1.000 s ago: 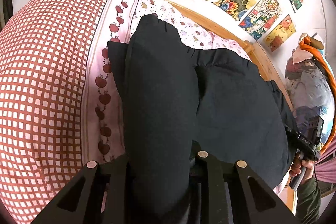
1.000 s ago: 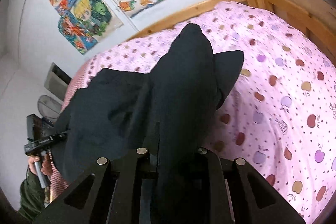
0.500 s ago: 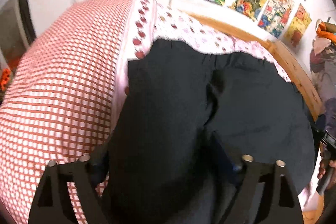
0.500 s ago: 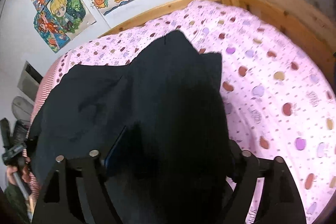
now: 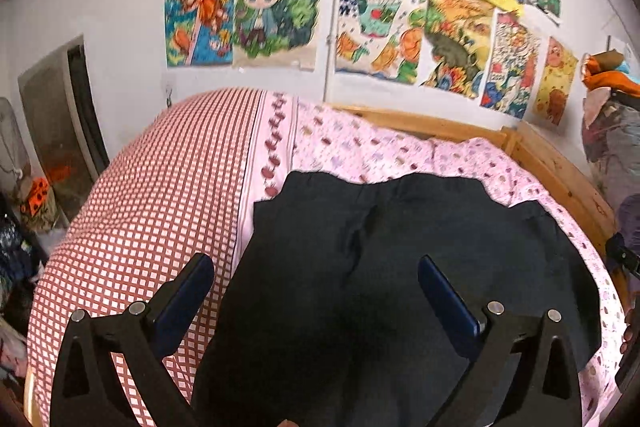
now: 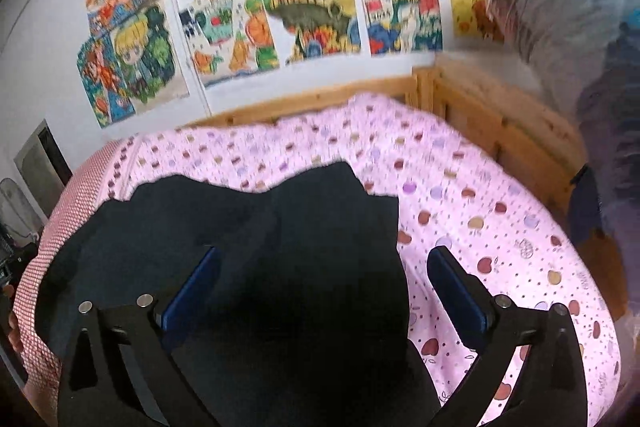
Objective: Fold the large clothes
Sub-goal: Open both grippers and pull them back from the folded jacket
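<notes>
A large black garment point(image 5: 400, 259) lies spread on the bed, reaching back toward the pink dotted sheet point(image 5: 380, 151). My left gripper point(image 5: 316, 275) hovers above its left part with jaws still opening wide; the blue pads point(image 5: 188, 291) touch no cloth. In the right wrist view the same black garment point(image 6: 240, 235) lies below my right gripper point(image 6: 324, 267), whose jaws are likewise opening wide, apart from the fabric. The near edge of the garment is hidden under both grippers.
A red checked cover point(image 5: 160, 195) fills the bed's left side. A wooden bed frame point(image 6: 480, 115) runs along the back and right. Posters point(image 5: 276, 15) hang on the wall. Hung clothes point(image 6: 560, 7) stand at the right. A hand point(image 5: 630, 331) shows at the right edge.
Both grippers, shut on raised folds of the black garment, opened and let go. The cloth dropped flat onto the bed while both grippers rose and tilted up toward the wall.
</notes>
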Demonstrator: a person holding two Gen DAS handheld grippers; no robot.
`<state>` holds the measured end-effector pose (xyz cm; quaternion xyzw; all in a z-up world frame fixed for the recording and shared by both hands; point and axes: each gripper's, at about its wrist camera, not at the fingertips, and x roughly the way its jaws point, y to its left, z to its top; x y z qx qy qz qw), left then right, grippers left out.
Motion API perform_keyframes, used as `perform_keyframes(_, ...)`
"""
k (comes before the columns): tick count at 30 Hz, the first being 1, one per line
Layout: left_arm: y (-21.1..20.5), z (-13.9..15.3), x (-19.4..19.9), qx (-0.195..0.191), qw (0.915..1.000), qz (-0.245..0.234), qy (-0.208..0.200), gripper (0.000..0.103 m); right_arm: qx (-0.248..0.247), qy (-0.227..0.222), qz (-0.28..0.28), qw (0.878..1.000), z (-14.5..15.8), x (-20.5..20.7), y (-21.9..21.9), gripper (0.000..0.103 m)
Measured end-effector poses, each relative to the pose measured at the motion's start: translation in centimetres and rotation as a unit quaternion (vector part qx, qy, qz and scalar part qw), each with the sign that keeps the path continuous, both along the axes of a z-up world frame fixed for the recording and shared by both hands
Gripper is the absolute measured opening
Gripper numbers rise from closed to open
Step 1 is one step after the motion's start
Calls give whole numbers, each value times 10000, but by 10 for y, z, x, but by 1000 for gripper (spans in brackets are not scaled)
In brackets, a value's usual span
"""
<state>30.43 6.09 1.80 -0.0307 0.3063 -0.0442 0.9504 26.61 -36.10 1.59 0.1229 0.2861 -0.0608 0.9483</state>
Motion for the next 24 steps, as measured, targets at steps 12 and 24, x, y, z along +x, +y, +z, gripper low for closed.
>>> perform_keyframes(12,-22,39,-55,-167,9980,-114,-595,103,-219,-654,222,9974,41,-46,34,101)
perform_keyframes(24,-23,53,-111,-291,9959,-317,-800,103,-365,-1069,591,9918,62,-102,76,101)
